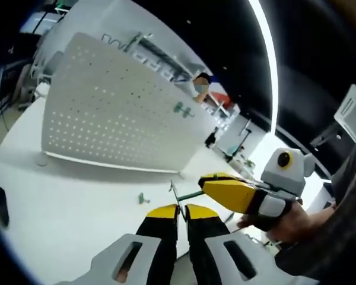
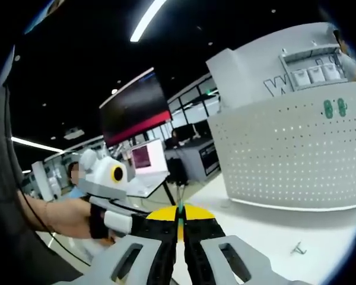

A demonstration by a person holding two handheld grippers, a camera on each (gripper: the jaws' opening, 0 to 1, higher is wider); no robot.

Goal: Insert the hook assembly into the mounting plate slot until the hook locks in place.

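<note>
**Hook held between both grippers, short of the pegboard**

While the thin metal hook (image 1: pixel 177 193) sits pinched at the tips of the left gripper (image 1: pixel 182 209), whose yellow-tipped jaws are drawn together on its lower end, the right gripper (image 1: pixel 209 180) comes in from the side and meets the hook's other end. In the left gripper view its jaws look closed against the wire; in the right gripper view the right gripper (image 2: pixel 179 209) shows jaws nearly touching with a slim greenish piece (image 2: pixel 180 208) between them, most likely the same hook assembly.

Holding it from both ends probably serves to steady and orient so small a part before insertion.

The white perforated mounting plate (image 1: pixel 115 113) stands upright on the white table (image 1: pixel 77 196), well apart from the hook. A pair of green fittings (image 1: pixel 183 109) is already mounted near its upper edge. A small green piece (image 1: pixel 142 198) lies on the table between plate and grippers, and another small wire part (image 2: pixel 297 249) rests on the table in the right gripper view.

Insertion has not begun; the hook must first be carried to a slot.
</note>
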